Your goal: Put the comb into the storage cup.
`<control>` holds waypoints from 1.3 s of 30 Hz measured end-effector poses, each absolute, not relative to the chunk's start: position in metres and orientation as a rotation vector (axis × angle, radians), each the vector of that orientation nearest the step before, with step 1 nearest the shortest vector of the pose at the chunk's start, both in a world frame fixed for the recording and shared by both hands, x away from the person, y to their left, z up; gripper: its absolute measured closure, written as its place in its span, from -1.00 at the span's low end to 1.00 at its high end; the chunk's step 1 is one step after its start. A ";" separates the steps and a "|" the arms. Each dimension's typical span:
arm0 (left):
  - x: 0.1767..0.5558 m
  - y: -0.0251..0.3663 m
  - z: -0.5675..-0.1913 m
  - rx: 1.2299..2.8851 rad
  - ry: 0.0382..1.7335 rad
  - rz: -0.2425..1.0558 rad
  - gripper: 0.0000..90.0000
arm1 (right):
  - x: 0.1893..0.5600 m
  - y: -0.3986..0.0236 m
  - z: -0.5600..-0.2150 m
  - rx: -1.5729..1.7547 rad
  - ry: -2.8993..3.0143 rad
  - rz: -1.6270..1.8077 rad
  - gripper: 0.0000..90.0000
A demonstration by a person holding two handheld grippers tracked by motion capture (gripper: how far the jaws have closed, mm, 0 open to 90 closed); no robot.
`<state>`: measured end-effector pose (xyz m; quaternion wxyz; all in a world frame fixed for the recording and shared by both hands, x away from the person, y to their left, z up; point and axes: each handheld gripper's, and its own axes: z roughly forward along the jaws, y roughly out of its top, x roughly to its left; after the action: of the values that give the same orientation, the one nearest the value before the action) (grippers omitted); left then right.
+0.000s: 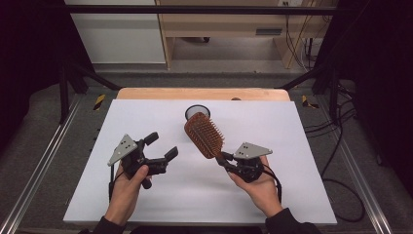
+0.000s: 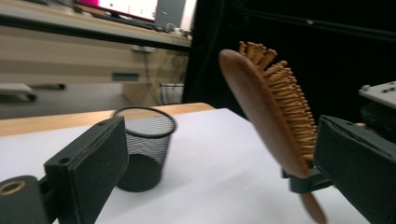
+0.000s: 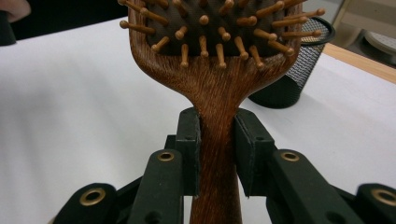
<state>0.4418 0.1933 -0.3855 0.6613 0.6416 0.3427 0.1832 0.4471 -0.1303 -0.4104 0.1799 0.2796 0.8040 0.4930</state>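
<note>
the right gripper (image 3: 217,156) clamps the hairbrush (image 3: 217,88) handle, seen close there, while the high view shows the left gripper (image 1: 162,146) spread open, holding nothing.

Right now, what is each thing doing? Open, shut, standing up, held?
Hairbrush: held by its handle, lifted off the table, bristles facing up.
Right claw: shut on the hairbrush handle.
Left claw: open, holding nothing.
Mesh cup: standing upright on the table, looks empty.
Table: covered with a white sheet.

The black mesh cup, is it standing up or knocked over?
Standing up: the mesh cup rests on its base on the table, open rim upward.
</note>
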 end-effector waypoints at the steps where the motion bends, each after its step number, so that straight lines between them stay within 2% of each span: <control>1: 0.442 0.191 -0.384 1.458 0.771 0.418 -0.92 | 0.447 -0.130 -0.410 0.792 2.265 1.395 0.62; 14: 0.438 0.166 -0.353 1.477 0.710 0.377 -0.93 | 0.446 -0.124 -0.401 0.767 2.210 1.455 0.62; 19: 0.436 0.157 -0.348 1.500 0.704 0.418 -0.94 | 0.442 -0.122 -0.401 0.749 2.161 1.492 0.62; 30: 0.441 0.144 -0.351 1.456 0.772 0.351 -0.94 | 0.438 -0.120 -0.398 0.727 2.133 1.508 0.62; 35: 0.447 0.142 -0.344 1.417 0.773 0.285 -0.93 | 0.439 -0.117 -0.401 0.717 2.141 1.495 0.62; 39: 0.451 0.136 -0.337 1.433 0.778 0.286 -0.90 | 0.438 -0.116 -0.404 0.715 2.146 1.488 0.62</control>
<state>0.4510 0.1363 -0.3371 0.6764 0.6376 0.3462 0.1270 0.4381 -0.1156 -0.4035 0.2155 0.2577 0.7740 0.5367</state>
